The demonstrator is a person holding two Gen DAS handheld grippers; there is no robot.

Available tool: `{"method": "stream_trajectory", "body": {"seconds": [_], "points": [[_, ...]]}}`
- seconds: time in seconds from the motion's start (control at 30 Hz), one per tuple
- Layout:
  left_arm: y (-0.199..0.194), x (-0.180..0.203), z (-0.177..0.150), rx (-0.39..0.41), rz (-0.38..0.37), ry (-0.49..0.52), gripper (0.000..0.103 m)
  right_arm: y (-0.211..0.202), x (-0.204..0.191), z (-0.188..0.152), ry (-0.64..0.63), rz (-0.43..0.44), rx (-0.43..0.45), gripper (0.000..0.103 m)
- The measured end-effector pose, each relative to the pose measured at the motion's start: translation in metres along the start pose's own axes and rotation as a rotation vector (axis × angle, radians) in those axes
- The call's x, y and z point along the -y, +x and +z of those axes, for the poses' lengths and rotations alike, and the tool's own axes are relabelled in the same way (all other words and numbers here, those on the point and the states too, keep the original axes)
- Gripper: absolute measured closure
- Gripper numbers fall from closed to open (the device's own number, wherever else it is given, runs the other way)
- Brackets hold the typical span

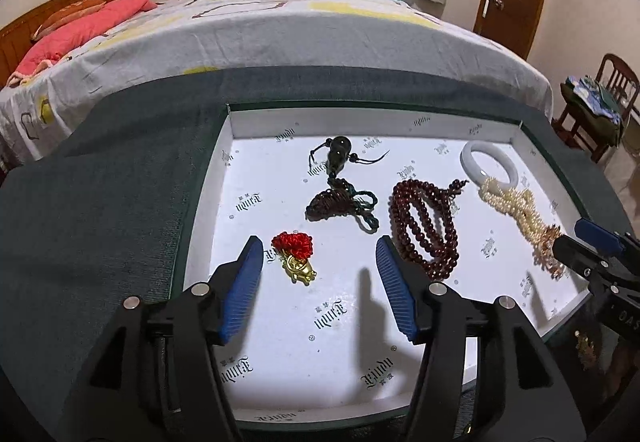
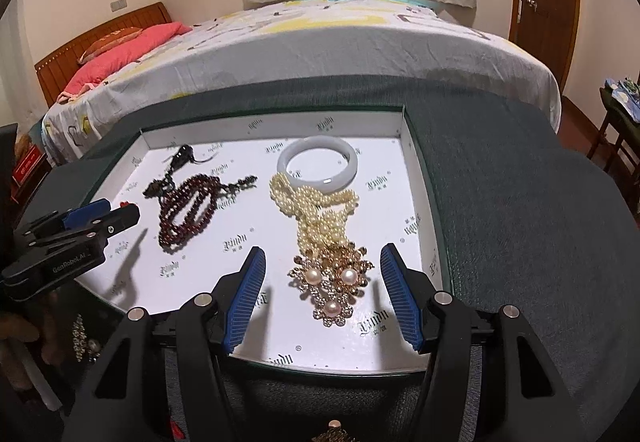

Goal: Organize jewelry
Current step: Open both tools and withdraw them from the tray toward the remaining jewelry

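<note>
A white-lined box (image 1: 248,126) (image 2: 416,178) holds the jewelry. My left gripper (image 1: 318,248) is open above its near left part, with a gold charm on red cord (image 1: 296,258) between the fingers. Behind lie a dark gourd pendant (image 1: 338,158), a dark red bead string (image 1: 424,226) (image 2: 188,210), a pearl necklace (image 1: 516,210) (image 2: 320,214) and a white bangle (image 1: 490,166) (image 2: 320,164). My right gripper (image 2: 322,256) is open, its fingers either side of a gold pearl brooch (image 2: 334,282).
The box sits on a dark green cloth (image 1: 100,210) (image 2: 520,222). A bed (image 1: 260,30) stands behind it. A chair with clothes (image 1: 600,102) is at the right. More jewelry lies outside the box at its near edge (image 2: 82,338).
</note>
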State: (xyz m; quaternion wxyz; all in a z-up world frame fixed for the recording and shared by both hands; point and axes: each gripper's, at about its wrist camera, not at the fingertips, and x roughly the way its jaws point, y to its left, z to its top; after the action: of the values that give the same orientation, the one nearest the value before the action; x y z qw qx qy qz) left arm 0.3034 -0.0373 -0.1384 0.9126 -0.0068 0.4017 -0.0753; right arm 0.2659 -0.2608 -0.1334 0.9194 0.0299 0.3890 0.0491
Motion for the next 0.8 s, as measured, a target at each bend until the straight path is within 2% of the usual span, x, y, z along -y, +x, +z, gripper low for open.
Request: {"method": "stream_trajectory", "body": {"seconds": [0.17,0.27,0.6,0.8], "points": [[-0.009,0.000,0.002,0.015,-0.005,-0.006,0.044,-0.010,-0.001,0.000,0.003,0.005,0.013,0.044],[-0.016,0.002,0.002,0.027,-0.005,-0.005,0.039,-0.015,-0.002,-0.001,0.006,0.005,0.020,0.044],[-0.054,0.003,-0.006,0.062,-0.005,-0.013,0.039,-0.038,-0.001,-0.009,0.022,0.011,0.041,0.044],[-0.081,0.005,-0.022,0.082,0.008,-0.013,0.039,-0.056,-0.004,-0.020,0.023,0.023,0.047,0.044]]}}
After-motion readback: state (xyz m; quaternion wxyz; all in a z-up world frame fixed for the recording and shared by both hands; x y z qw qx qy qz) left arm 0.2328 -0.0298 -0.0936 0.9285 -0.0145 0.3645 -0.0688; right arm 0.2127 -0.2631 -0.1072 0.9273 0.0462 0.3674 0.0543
